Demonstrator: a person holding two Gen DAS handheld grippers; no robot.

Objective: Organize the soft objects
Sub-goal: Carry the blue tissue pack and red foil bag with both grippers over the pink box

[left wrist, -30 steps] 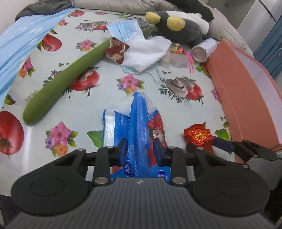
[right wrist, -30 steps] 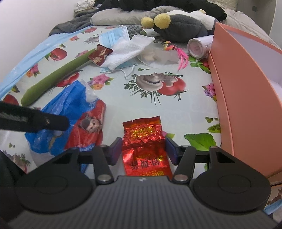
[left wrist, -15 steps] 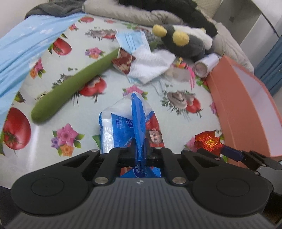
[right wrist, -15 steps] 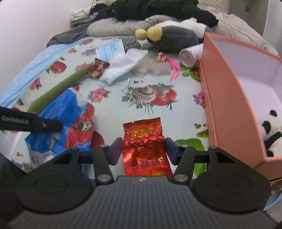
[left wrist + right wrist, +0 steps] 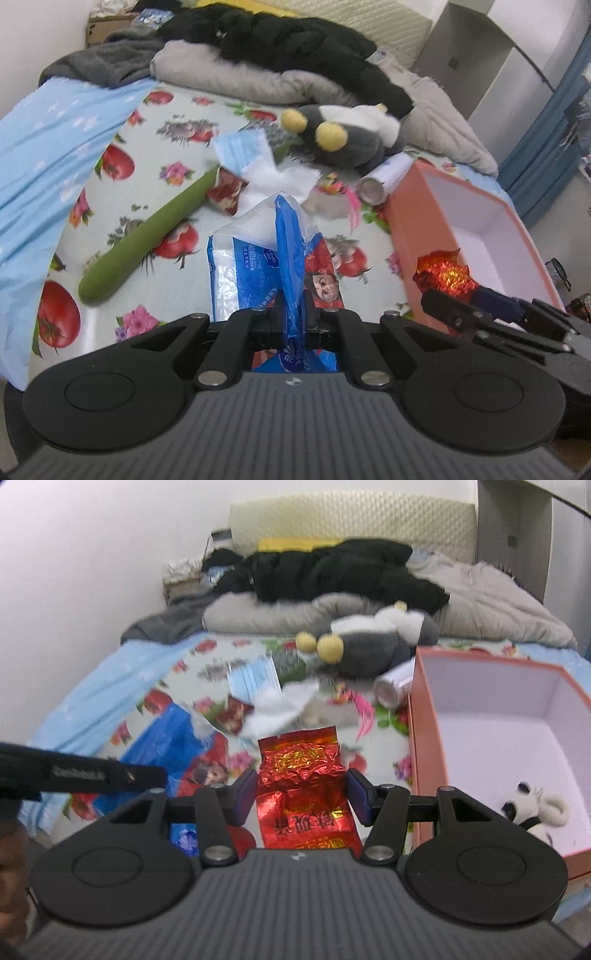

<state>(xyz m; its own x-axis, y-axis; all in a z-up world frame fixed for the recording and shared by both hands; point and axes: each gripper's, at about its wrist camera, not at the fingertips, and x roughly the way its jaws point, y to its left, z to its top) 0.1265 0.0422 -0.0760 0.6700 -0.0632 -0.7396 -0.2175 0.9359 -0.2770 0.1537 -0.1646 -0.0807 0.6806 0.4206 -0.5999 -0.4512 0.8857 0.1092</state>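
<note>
- Low centre, left wrist view: left hand-held gripper [image 5: 293,314], jaws nearly together, pinching a raised fold of the blue bag [image 5: 273,258]. The bag hangs from that fold, so a thin pinch is enough for soft plastic. Its jaws have just been closing, with the fold between them.
- Low centre, right wrist view: right hand-held gripper [image 5: 301,794], jaws about half apart, pads pressed on both edges of the red foil packet [image 5: 304,790]. The wide stance matches the packet's width; it is held flat, print facing the camera.
- Right edge, right wrist view: orange box [image 5: 424,760], open-topped, white inside, resting on the bed. A small white plush [image 5: 535,808] already lies in its lower corner, which suggests the box is where soft things are gathered.
- Judgement: both held items look off the bed and near the box, the packet closest; each probably goes in next.
- Centre, left wrist view, on the fruit-print sheet [image 5: 177,122]: green plush tube [image 5: 147,240] lying diagonally, a dark red pouch [image 5: 227,190] touching its upper end, a white cloth [image 5: 277,177] with a blue mask [image 5: 242,147] just beyond.
- Upper centre: grey plush [image 5: 343,140] with yellow pom-poms, a white roll [image 5: 384,177] beside it against the box corner.
- Top of frame: grey bedding [image 5: 240,81] and black clothing [image 5: 295,48], heaped; not sorted yet.
</note>
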